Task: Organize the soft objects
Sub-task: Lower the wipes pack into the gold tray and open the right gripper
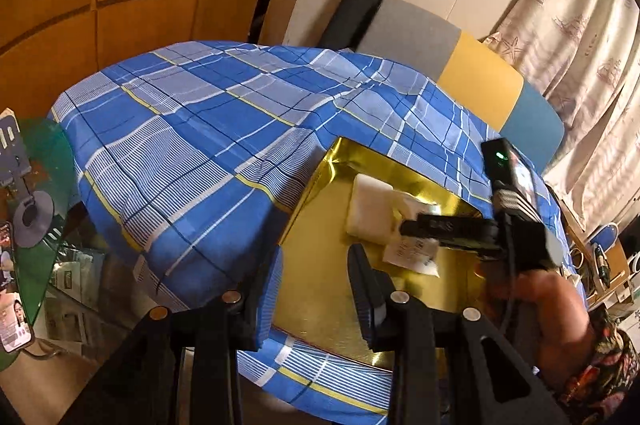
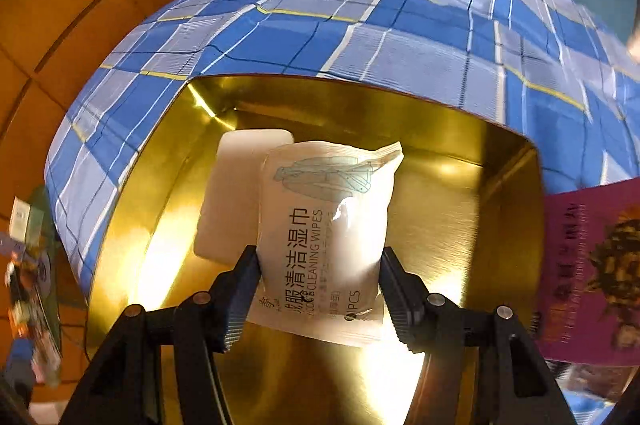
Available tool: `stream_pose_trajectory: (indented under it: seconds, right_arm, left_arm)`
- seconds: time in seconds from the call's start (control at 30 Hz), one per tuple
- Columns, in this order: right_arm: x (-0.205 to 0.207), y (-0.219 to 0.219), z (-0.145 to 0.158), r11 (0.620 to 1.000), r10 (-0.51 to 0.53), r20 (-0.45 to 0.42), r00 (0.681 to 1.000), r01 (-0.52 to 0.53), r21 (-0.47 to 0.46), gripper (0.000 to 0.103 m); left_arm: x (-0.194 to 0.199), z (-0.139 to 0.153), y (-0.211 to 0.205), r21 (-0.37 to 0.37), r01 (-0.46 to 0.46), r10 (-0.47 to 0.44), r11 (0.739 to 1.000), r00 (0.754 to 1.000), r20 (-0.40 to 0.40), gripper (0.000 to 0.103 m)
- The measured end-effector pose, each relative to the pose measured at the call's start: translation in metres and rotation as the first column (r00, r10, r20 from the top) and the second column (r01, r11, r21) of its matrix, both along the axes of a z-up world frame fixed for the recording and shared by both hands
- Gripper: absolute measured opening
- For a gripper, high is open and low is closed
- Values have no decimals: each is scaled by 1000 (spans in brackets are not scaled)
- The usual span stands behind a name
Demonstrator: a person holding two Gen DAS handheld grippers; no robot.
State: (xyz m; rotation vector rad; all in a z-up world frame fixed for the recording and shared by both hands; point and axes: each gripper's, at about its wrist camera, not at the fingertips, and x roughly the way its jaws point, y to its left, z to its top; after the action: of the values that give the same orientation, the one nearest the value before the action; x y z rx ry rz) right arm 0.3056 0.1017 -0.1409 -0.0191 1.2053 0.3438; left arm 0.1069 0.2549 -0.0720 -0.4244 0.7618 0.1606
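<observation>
right claw [image 2: 320, 289] is clamped on the wipes pack [image 2: 328, 225] by its sides, hanging it over the gold tray [image 2: 460, 185] next to the white sponge [image 2: 228, 193], probably to drop it there. left claw [image 1: 316, 289] sits apart, empty, above the plaid cloth [image 1: 180, 129].

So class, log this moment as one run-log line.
right gripper: shut on white wipes packet | over gold tray | white foam block inside | left gripper: open

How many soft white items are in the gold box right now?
2. A white foam block lies on the box floor, and a wipes packet is clamped in the right gripper jaws, overlapping it. Others may be hidden underneath.
</observation>
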Motion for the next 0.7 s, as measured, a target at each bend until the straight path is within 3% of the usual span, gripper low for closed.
stream_pose_trajectory:
  seconds: [0.13,0.2,0.27,0.7]
  right_arm:
    - [9,15,4,998,-6,66,998,2,68,65]
    - [8,16,10,998,-9,93,996,3,60,79]
    - [2,12,19,998,-4,120,993,-4,69,84]
    - [-70,-29,85,991,49,289,956,-81,102,84]
  left_arm:
    - [-1,-5,0,-7,-2,2,1000,1000,-13,33]
    - [-1,-7,-2,-8,1,-2,1000,1000,-19,33]
    - [0,-10,-5,-7,13,-13,1000,999,-29,33]
    - [0,-14,-36,-21,94,-95,995,995,-28,33]
